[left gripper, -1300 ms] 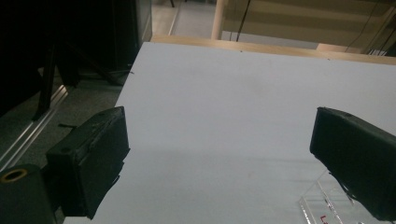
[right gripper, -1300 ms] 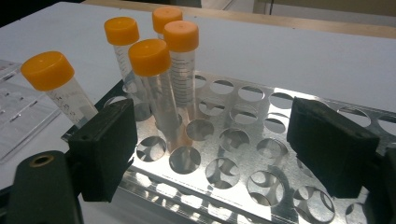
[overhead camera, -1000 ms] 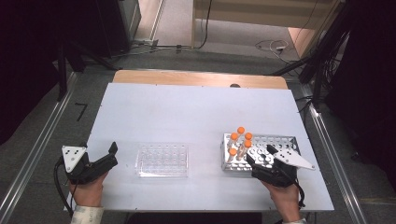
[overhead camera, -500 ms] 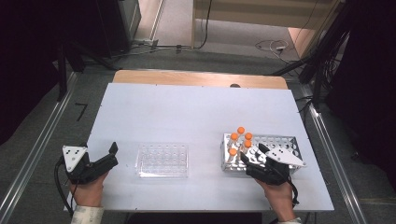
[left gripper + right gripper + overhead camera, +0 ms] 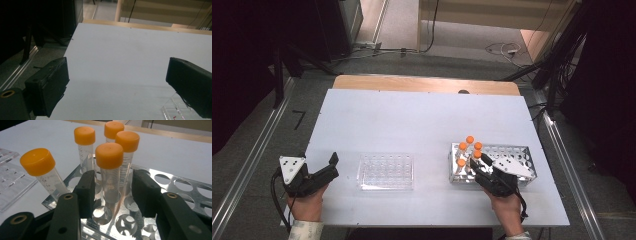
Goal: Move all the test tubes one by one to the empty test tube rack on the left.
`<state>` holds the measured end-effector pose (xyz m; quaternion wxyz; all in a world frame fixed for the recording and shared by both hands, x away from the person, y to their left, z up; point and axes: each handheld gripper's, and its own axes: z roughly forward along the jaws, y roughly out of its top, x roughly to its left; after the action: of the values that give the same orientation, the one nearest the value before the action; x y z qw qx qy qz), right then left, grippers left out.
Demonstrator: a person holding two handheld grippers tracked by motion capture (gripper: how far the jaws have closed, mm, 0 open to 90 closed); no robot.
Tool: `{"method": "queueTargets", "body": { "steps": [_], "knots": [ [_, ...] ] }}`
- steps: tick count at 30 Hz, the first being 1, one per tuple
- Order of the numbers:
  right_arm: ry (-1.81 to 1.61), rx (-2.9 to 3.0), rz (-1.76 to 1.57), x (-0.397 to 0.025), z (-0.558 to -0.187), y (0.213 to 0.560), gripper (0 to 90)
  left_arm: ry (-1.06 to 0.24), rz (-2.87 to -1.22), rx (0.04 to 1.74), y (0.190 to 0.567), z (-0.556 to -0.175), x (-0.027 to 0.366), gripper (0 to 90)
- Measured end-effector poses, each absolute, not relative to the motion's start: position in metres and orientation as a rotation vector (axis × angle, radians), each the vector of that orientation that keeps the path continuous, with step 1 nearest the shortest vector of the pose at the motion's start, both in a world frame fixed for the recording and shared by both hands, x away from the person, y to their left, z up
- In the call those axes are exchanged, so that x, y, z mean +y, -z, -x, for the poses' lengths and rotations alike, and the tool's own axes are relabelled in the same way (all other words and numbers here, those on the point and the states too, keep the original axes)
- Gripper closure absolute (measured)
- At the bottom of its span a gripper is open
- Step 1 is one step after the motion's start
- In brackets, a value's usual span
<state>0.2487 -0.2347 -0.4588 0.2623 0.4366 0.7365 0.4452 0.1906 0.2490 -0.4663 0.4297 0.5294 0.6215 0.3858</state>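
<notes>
Table (image 5: pixel 422 120): we see it carrying two racks side by side near the person's edge.
Clear rack (image 5: pixel 386 171): it lies left of centre on the table, well apart from the metal rack.
Metal rack (image 5: pixel 512 152): it sits to the right, near the front edge.
Tubes (image 5: pixel 469 150): we count five standing in the metal rack's left end, clustered together.
Left gripper (image 5: pixel 331 167): it lies on the table just left of the clear rack.
Right gripper (image 5: pixel 113 192): it sits at the metal rack's near side, one tube (image 5: pixel 110 172) between its jaws.
</notes>
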Motion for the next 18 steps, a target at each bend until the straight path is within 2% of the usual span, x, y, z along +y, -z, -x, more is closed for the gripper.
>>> {"method": "queueTargets", "body": {
  "steps": [13, 18],
  "knots": [
    [-1.171, 1.981, -1.185, -0.2285, -0.2520, 0.4637, 68.4, -0.961, -1.323, 1.550, 0.4663, -0.1903, 0.2484, 4.7],
    [-1.172, 1.968, -1.189, -0.2288, -0.2514, 0.4632, 71.1, -0.962, -1.324, 1.551, 0.4664, -0.1905, 0.2486, 4.7]
  ]
}}
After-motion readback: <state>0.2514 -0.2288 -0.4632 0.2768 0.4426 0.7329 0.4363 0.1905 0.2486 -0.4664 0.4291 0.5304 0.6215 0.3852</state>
